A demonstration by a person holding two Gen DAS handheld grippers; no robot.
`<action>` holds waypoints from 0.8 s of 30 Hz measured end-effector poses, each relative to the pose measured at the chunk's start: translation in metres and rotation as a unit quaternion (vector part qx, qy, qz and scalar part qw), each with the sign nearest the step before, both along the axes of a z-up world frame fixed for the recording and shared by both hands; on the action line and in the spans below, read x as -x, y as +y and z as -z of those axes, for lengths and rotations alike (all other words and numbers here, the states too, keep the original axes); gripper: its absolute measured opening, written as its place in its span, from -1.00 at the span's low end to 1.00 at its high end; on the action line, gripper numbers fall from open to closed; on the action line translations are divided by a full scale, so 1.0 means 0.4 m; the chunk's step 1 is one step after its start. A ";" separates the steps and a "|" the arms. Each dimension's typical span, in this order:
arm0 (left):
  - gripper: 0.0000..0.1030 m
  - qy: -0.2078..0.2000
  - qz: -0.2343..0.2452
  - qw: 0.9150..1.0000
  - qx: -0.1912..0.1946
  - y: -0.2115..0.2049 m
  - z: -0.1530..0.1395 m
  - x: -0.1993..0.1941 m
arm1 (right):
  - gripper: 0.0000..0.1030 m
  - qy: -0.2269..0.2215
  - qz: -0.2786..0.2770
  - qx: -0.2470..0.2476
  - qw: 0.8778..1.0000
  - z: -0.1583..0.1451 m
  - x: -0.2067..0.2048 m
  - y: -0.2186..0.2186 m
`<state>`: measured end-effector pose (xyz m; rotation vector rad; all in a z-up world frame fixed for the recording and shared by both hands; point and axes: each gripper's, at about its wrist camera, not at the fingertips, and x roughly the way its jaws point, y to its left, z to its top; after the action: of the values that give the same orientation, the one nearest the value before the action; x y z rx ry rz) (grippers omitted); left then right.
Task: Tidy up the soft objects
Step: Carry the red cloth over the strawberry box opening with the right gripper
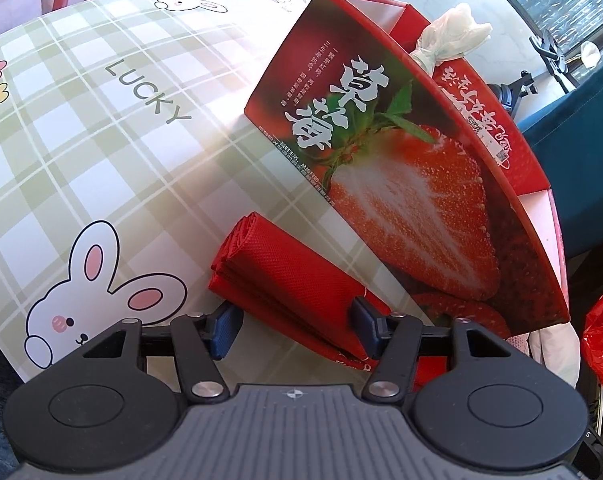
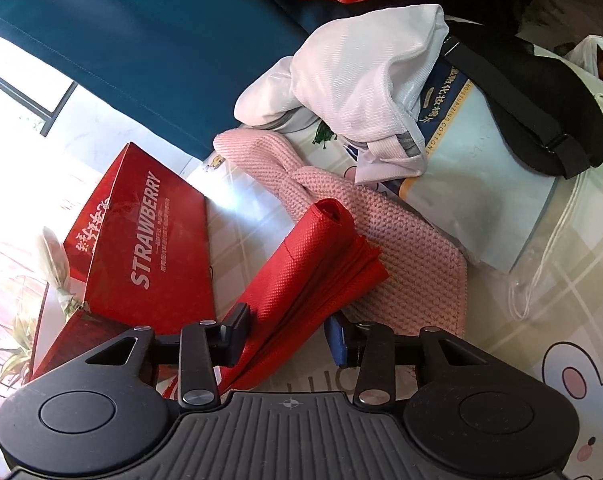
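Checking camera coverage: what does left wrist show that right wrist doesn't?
Left wrist only: the left gripper around the folded red bag, and a knotted white plastic bag in the strawberry box.
Right wrist only: the right gripper, a pink knit piece, a white mesh bag, a black strap.
Both: red bag, box, checked bunny tablecloth.

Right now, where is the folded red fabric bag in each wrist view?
Left wrist: folded red fabric bag low centre, between the left gripper's fingers.
Right wrist: bag centre, running up from the right gripper, over the pink knit piece.
Shared landmark: strawberry box beside it.
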<state>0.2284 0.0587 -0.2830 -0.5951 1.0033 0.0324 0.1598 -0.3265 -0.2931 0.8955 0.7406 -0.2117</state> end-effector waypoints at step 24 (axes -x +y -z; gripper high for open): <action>0.17 -0.101 0.046 0.993 -0.047 -0.011 -0.150 0.052 | -0.35 -0.064 -0.005 -0.009 0.998 -0.108 0.068 -0.001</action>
<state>0.2076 0.0545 -0.2231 -0.4553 0.8258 -0.0605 0.1327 -0.3268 -0.2499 0.9133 0.6286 -0.1371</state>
